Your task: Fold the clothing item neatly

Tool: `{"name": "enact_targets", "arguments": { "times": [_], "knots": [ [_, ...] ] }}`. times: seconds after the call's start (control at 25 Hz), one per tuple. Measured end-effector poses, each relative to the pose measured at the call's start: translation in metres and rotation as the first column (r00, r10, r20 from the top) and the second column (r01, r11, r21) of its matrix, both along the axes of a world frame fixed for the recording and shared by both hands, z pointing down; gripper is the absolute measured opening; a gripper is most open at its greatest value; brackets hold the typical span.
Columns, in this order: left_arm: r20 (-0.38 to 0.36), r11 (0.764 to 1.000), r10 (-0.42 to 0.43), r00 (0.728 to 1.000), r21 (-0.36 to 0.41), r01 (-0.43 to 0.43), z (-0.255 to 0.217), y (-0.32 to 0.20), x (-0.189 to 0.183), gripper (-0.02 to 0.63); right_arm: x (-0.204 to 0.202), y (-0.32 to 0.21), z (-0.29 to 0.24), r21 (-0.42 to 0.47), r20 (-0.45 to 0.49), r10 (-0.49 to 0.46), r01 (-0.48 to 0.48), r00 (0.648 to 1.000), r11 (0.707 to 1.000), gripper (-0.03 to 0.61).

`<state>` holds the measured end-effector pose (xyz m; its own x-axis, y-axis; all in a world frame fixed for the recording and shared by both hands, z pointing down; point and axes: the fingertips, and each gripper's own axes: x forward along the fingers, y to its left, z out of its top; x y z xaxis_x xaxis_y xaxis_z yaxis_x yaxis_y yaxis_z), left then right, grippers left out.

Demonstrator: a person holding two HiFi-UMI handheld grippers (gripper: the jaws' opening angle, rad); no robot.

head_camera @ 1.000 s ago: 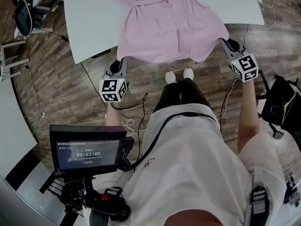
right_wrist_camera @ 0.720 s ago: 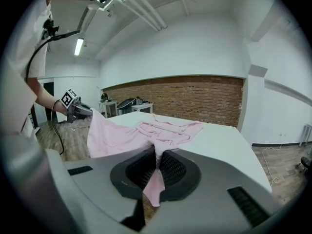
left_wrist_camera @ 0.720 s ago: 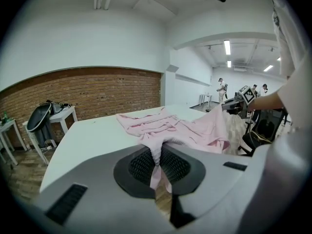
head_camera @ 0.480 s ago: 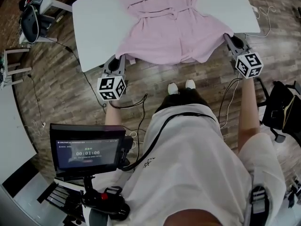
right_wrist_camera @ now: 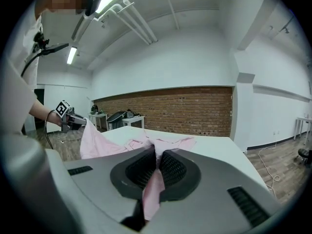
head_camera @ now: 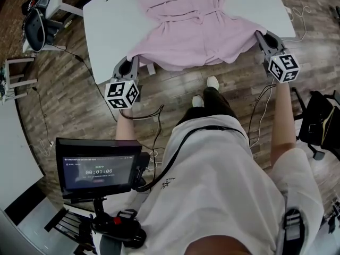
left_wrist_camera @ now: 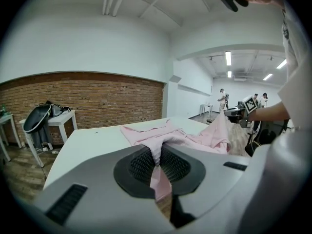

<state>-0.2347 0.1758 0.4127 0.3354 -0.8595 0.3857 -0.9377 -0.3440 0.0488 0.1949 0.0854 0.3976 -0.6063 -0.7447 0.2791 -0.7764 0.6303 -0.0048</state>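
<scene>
Hem of garment (head_camera: 191, 36) raised, white table (head_camera: 109, 20), plank floor (head_camera: 69, 110), brick wall (left_wrist_camera: 97, 101)

The left gripper (head_camera: 129, 65) and right gripper (head_camera: 261, 37) are higher, drawing the garment (head_camera: 196, 41) hem up toward the table (head_camera: 106, 20); the feet (head_camera: 212, 82) now stand staggered.

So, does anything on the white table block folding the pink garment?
Nothing visible does. The left gripper and right gripper each clamp a hem corner of the pink fabric garment spread on the white table; nothing rests on it.
</scene>
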Motion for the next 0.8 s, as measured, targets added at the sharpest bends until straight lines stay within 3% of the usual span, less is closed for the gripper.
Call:
{"name": "enact_targets", "arguments": {
  "times": [0.24, 0.44, 0.8],
  "knots": [
    [-0.036, 0.998, -0.059, 0.998, -0.009, 0.059, -0.008, -0.021, -0.020, 0.017, -0.001, -0.032, -0.006, 0.017, 0.009, 0.016, -0.016, 1.000, 1.000, 0.011],
    [-0.066, 0.988, -0.147, 0.987, -0.053, 0.144, 0.001, -0.062, -0.047, 0.017, 0.006, -0.081, 0.005, -0.019, 0.020, 0.061, -0.060, 0.998, 0.998, 0.011],
    [-0.020, 0.965, -0.235, 0.972, -0.124, 0.231, 0.021, -0.118, -0.055, 0.017, 0.002, -0.147, 0.030, -0.062, -0.002, -0.004, 0.004, 1.000, 0.998, 0.011]
  ]
}}
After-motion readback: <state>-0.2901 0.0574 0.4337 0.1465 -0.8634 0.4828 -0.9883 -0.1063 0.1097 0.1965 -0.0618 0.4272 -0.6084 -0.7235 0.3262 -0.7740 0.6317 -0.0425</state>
